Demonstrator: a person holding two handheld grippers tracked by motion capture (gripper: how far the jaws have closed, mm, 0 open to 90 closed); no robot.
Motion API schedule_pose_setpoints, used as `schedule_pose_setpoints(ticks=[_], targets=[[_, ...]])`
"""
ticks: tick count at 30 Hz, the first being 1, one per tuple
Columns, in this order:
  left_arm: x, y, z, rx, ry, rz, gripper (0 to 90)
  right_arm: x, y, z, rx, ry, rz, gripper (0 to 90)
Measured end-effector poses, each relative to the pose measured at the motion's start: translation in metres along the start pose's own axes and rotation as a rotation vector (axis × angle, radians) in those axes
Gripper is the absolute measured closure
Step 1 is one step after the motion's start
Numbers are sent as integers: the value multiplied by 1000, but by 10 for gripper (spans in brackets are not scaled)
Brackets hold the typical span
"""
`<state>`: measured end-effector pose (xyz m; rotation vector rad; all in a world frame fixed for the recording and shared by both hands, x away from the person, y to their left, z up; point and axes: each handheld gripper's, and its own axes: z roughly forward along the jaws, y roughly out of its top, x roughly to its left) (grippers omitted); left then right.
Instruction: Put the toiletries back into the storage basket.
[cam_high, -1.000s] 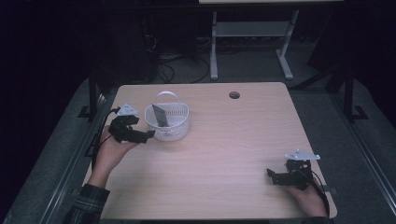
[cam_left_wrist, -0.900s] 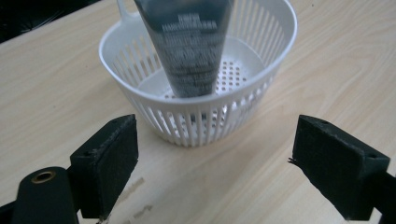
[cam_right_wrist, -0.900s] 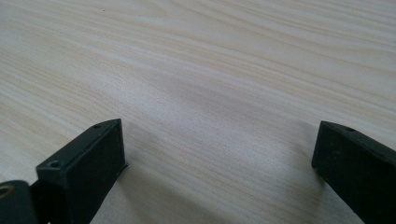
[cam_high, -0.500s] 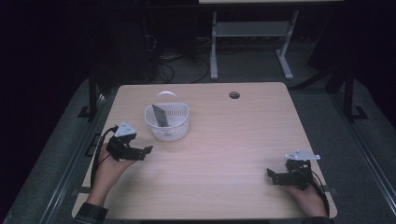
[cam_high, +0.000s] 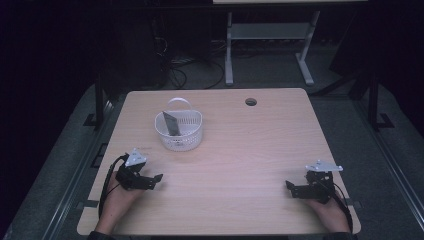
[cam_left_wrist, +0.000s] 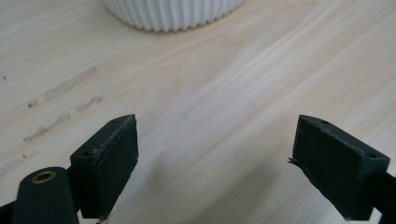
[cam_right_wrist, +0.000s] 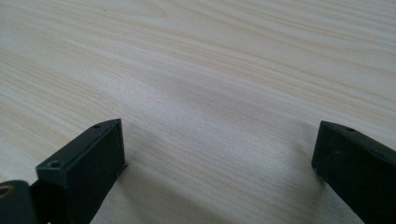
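Near the front-left corner of the counter (cam_high: 240, 150), short of the white basket (cam_high: 178, 131), your left tool (cam_high: 150, 181) now rests low over bare wood, its jaws spread wide with nothing between them. A second ago that tool was up against the basket's left wall; it has since drawn back toward you and settled well clear of it. In the left gripper view, the basket's ribbed wall (cam_left_wrist: 173, 13) sits beyond the open pads (cam_left_wrist: 111, 161), apart from them, with only wood grain in the gap.

Inside the basket, a flat dark grey piece (cam_high: 171, 123) stands tilted against the wall on the handle side, and the white handle arches behind it. It has not shifted as your hand left, so the drop looks finished and the release clean.

Far to the basket's right, at the front-right corner, your right tool (cam_high: 295, 189) lies where it was, jaws likewise parted over bare counter, as the right gripper view shows.

With both tools empty and parked at your edge, nothing else on the counter waits to be picked up; the work seems done or at a pause.
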<state>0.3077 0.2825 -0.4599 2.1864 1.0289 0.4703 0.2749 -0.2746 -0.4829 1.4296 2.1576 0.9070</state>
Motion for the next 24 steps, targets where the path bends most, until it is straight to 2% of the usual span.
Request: schedule_pose_setpoints(ticks=[8, 11, 12, 24], targets=[[-1, -14, 2, 2, -11, -4, 131, 0, 0, 0, -1, 0, -1, 20], [1, -17, 2, -17, -22, -10, 130, 0, 0, 0, -1, 0, -1, 20], [1, -20, 2, -38, -29, -15, 128, 0, 0, 0, 0, 0, 0, 20], [0, -21, 1, -36, -15, -26, 128, 0, 0, 0, -1, -1, -1, 19]])
